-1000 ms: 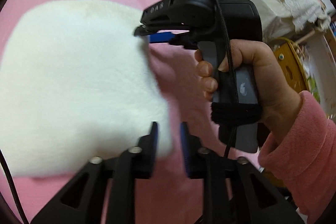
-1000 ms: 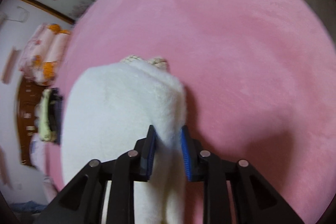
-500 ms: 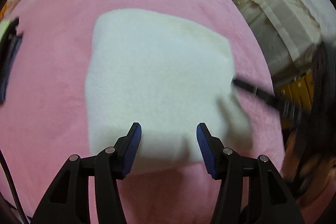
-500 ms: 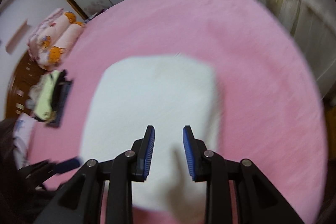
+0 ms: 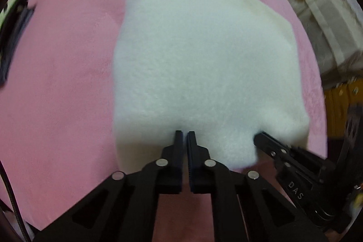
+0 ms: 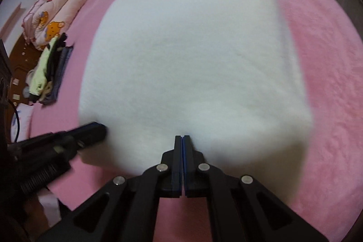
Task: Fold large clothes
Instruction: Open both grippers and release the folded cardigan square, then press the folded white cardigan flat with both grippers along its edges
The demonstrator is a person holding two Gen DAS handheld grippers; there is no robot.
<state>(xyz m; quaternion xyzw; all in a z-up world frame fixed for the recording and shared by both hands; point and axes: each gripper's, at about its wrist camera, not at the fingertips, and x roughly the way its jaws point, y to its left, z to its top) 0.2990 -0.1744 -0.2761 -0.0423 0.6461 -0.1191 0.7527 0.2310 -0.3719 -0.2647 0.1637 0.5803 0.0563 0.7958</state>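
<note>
A white fleece garment (image 5: 204,56) lies folded into a thick square on the pink bedspread (image 5: 59,83); it also fills the right wrist view (image 6: 192,56). My left gripper (image 5: 185,135) is shut, with its tips at the garment's near edge; whether it pinches fabric is not visible. My right gripper (image 6: 182,138) is shut, with its tips at the near edge further right. It shows in the left wrist view (image 5: 261,138) pressed into the garment's near right corner. My left gripper shows in the right wrist view (image 6: 95,130) at the near left corner.
A small pile of green and dark clothes (image 6: 50,65) lies at the bed's left edge. Rolled pink bedding with bear prints (image 6: 52,10) lies beyond it. A cream lace cover (image 5: 317,15) hangs past the bed's right side. A yellow object (image 5: 340,106) stands lower right.
Both grippers have let go, lifted back and opened, then come down again and shut at the garment's near edge. The garment now lies flat as a square.
</note>
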